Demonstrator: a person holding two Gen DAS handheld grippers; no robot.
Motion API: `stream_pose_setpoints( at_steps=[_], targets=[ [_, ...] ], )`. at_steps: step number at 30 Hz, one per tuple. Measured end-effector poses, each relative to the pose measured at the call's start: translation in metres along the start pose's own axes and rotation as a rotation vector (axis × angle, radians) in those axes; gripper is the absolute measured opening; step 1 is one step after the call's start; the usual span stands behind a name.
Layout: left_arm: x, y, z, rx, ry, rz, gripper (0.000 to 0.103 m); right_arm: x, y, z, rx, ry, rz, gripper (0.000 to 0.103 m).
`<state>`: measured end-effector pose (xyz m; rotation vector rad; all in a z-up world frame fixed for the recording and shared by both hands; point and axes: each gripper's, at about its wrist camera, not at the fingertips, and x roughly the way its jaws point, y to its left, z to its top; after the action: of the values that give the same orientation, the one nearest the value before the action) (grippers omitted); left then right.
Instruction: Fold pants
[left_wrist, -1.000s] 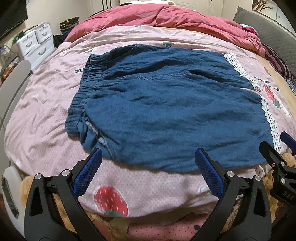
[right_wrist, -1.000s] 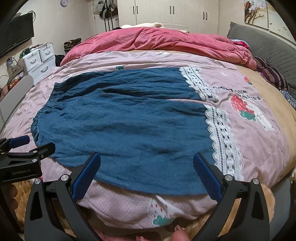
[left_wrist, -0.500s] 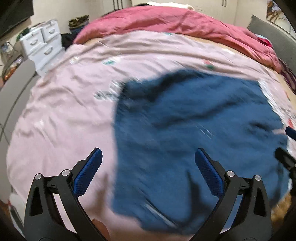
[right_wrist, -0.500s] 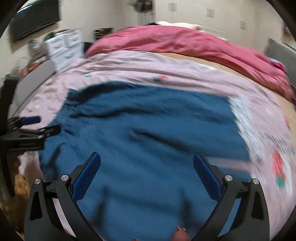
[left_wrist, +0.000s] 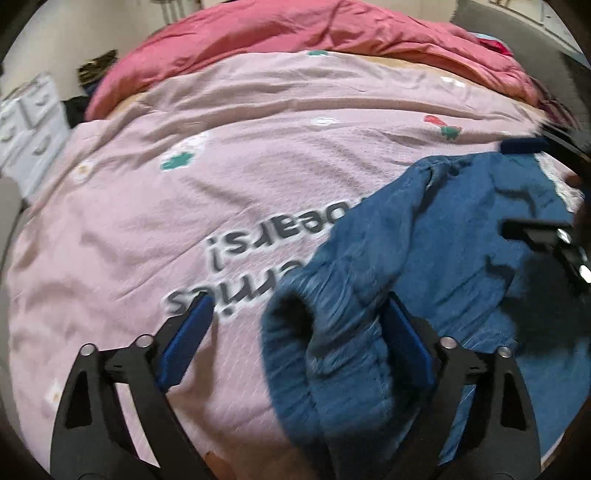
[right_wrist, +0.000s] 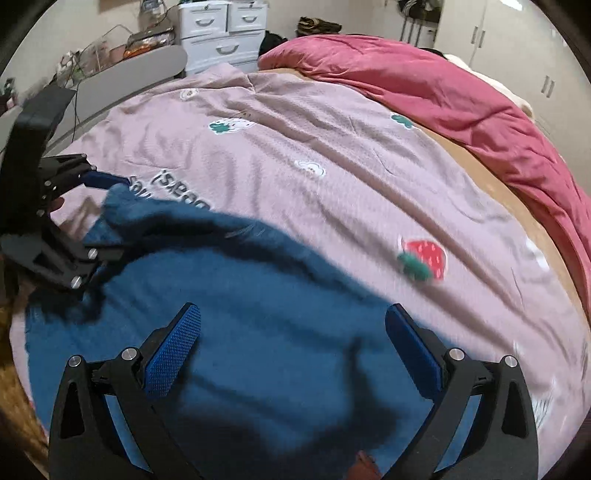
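Bed (left_wrist: 258, 155) under pink quilt; blue pants (left_wrist: 461, 258) lie near its edge; left tongs (left_wrist: 295, 336) closing around bunched waistband, not yet pinching; right tongs (right_wrist: 291, 343) spread over cloth; next: pinch, then fold.

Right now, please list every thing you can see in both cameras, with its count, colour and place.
pants: one, blue, on the bedcover, bunched waistband rising between the closing left jaws
bedcover: one, pale pink with strawberry prints, over the bed
quilt: one, red, heaped at the far side
drawer unit: one, white, beyond the bed
wardrobe: one, pale, far wall
left gripper: one, black with blue pads
right gripper: one, black with blue pads, open over the pants
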<state>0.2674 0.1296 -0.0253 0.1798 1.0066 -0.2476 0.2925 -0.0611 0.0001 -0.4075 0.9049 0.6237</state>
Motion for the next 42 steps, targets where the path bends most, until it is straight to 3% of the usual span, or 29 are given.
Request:
stream_pose_setpoints(
  at_steps=[4,7,13,14,15,16,18,20,33,42],
  targets=[
    [0.007,0.005,0.010,-0.015,-0.017,-0.079,0.067,0.021,-0.011,0.016,-0.072,0.027,0.007,0.099],
    [0.008,0.004,0.014,-0.020,-0.037,-0.155,0.048,0.035,-0.019,0.025,-0.090,0.049,0.012,0.099],
    [0.008,0.004,0.017,-0.016,-0.038,-0.190,0.031,0.052,-0.013,0.034,-0.182,0.072,0.072,0.097],
    [0.007,0.004,0.017,-0.019,-0.045,-0.194,0.030,0.054,-0.012,0.035,-0.194,0.075,0.086,0.078],
    [0.006,0.004,0.017,-0.017,-0.045,-0.199,0.028,0.056,-0.010,0.036,-0.203,0.076,0.104,0.052],
    [0.006,0.003,0.016,-0.007,-0.040,-0.201,0.025,0.059,-0.009,0.038,-0.197,0.084,0.129,0.044],
    [0.005,0.001,0.015,0.007,-0.044,-0.194,0.024,0.061,-0.003,0.040,-0.200,0.083,0.157,0.020],
    [0.002,0.001,0.013,0.011,-0.056,-0.180,0.023,0.056,0.004,0.038,-0.222,0.060,0.170,0.008],
    [-0.072,-0.018,-0.013,0.061,-0.223,-0.137,0.022,-0.069,0.040,-0.006,-0.181,-0.153,0.086,0.007],
    [-0.118,-0.056,-0.078,0.104,-0.262,-0.099,0.023,-0.134,0.111,-0.075,-0.156,-0.199,0.072,0.007]
  ],
)
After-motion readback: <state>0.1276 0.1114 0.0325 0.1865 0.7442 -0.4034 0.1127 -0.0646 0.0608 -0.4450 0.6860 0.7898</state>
